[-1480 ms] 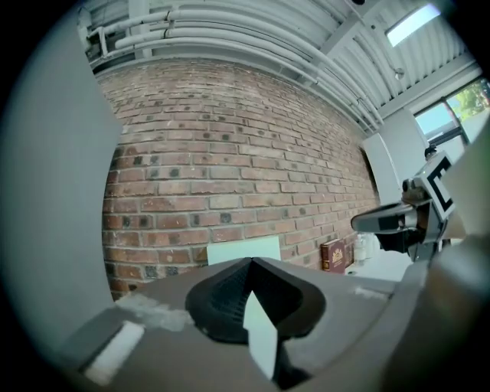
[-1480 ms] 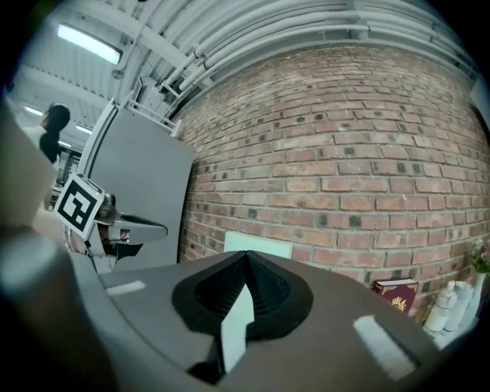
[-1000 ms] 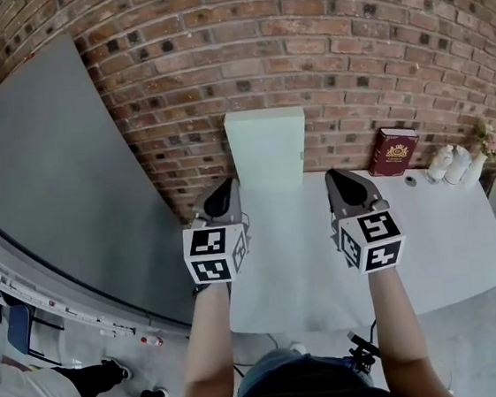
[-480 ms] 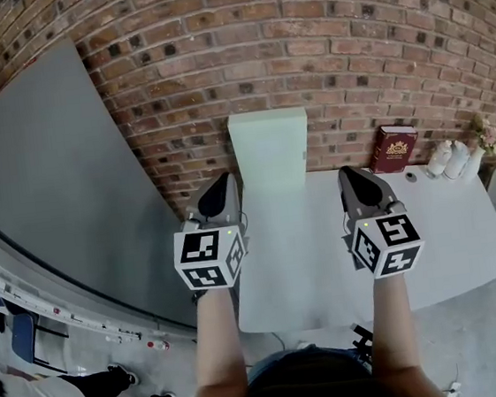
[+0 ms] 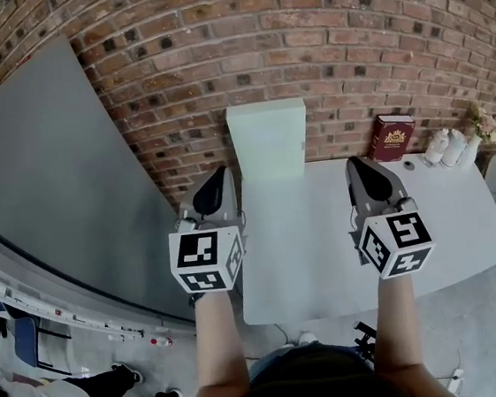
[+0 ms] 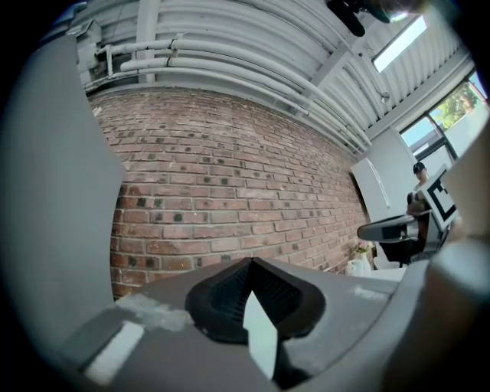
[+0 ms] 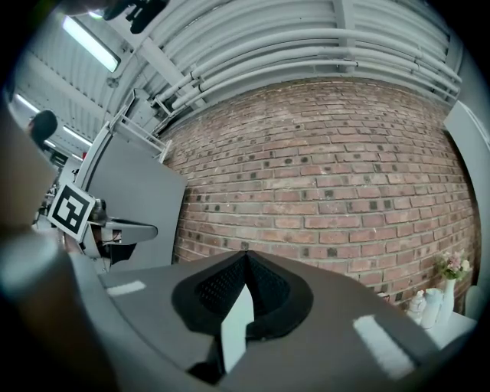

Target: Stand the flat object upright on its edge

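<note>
Wider apart now, the left gripper (image 5: pixel 215 191) and right gripper (image 5: pixel 368 178) hover, fingers closed on nothing. The pale slab (image 5: pixel 267 142) stands on its edge against the brick wall (image 5: pixel 345 31), seemingly for support.

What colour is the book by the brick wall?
The book is dark red with a gold emblem; the head view shows it best.
</note>
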The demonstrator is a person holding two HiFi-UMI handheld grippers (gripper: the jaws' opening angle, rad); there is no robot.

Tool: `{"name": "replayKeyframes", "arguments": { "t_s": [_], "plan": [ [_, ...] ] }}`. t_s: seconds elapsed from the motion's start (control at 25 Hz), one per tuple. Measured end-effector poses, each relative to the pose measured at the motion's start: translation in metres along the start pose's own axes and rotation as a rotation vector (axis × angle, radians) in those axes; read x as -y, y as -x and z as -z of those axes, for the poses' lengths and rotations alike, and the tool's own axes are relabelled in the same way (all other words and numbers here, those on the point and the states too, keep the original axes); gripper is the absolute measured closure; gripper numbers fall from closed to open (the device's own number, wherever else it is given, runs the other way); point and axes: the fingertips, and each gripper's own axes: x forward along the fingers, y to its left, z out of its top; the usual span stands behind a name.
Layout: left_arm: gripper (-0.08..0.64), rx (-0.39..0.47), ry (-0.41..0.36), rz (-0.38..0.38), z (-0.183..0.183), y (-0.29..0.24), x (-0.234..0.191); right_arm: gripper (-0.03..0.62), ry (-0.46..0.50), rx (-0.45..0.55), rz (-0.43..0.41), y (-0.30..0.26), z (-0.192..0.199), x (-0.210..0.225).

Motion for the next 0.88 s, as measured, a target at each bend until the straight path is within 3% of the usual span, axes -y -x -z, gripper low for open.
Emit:
{"name": "replayKeyframes", "arguments": {
  "t_s": [0.88],
  "plan": [
    [0.56,-0.003,0.008,-0.017,0.002,0.032,-0.012,0.595,0.033,-0.023,-0.007,0.009,0.006,-0.026]
  ]
}}
